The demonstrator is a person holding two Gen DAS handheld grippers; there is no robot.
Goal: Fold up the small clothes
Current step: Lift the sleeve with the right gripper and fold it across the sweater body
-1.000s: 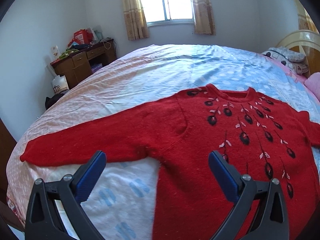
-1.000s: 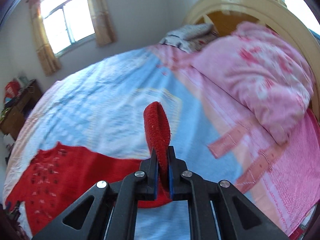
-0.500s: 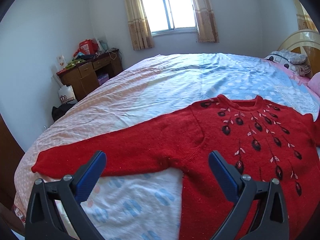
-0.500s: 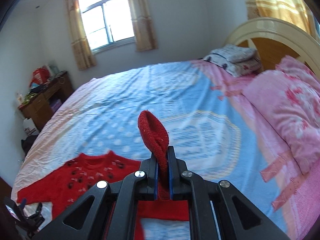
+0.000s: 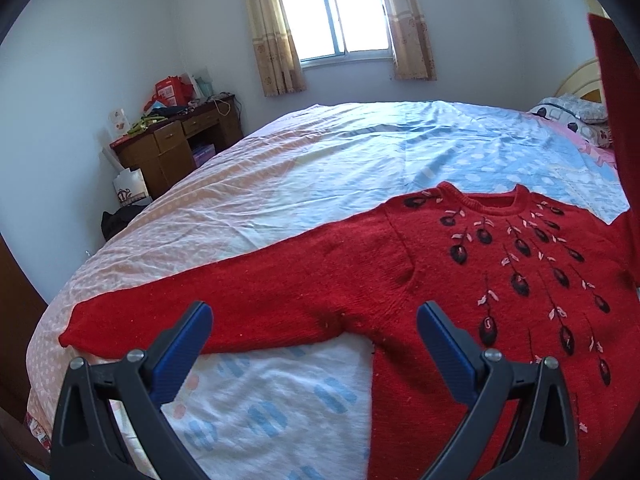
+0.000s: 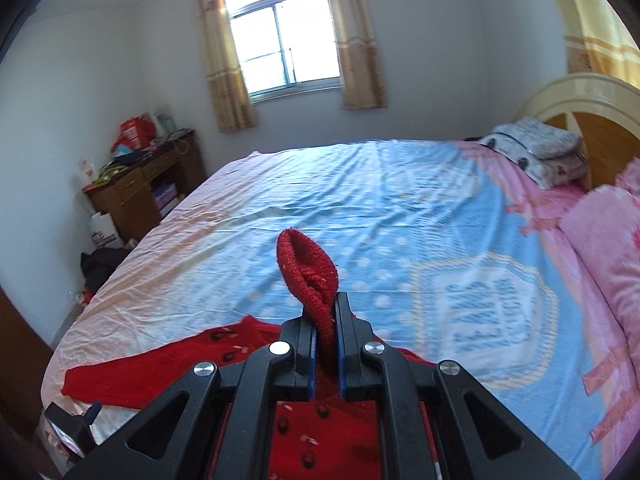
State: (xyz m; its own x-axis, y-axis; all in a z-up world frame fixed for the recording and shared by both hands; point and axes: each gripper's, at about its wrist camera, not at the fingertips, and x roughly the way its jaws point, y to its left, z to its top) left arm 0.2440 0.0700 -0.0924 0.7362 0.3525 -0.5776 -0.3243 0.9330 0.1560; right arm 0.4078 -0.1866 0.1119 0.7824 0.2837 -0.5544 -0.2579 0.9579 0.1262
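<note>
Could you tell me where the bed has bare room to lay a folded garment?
Free: the wide sheet between the red sweater neckline and the window wall. Also a smaller patch under its flat sleeve. Crowded: the pillows by the headboard.

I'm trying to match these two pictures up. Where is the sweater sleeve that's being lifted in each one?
Left wrist view: the lifted sleeve hangs as a red strip along the far right edge, above the sweater.
Right wrist view: its cuff sticks up at the centre, pinched in the right gripper.
Shared landmark: the window on the far wall.
</note>
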